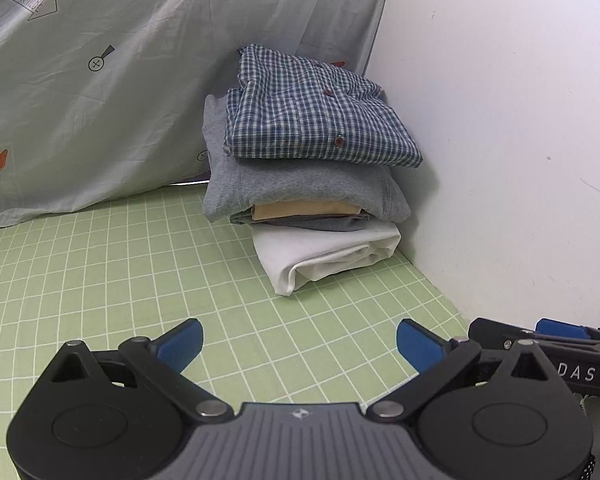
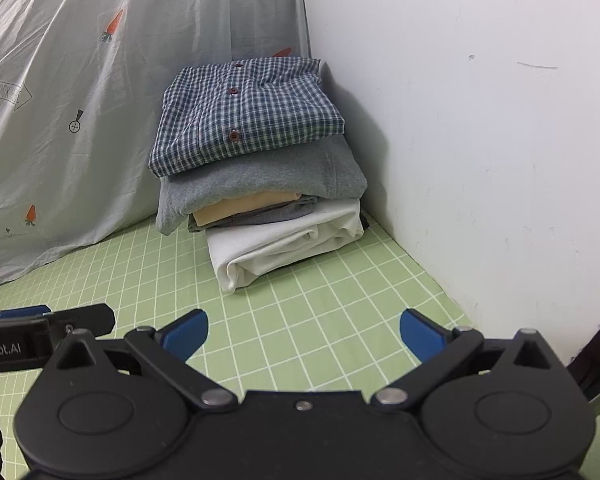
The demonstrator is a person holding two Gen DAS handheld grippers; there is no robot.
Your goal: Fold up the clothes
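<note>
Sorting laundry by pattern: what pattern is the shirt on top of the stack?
The folded button-up shirt is blue-and-white check with dark red buttons, clearest in the right wrist view.

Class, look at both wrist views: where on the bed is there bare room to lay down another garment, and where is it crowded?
Bare green grid sheet lies between both open grippers, left and right, and the folded stack; more runs left, along the carrot-print cloth. The corner by the white wall is crowded by the stack.

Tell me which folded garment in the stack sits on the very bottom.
The white garment sits lowest, lying directly on the green checked sheet. The tan, the grey and the plaid shirt on top are all stacked above it.
</note>
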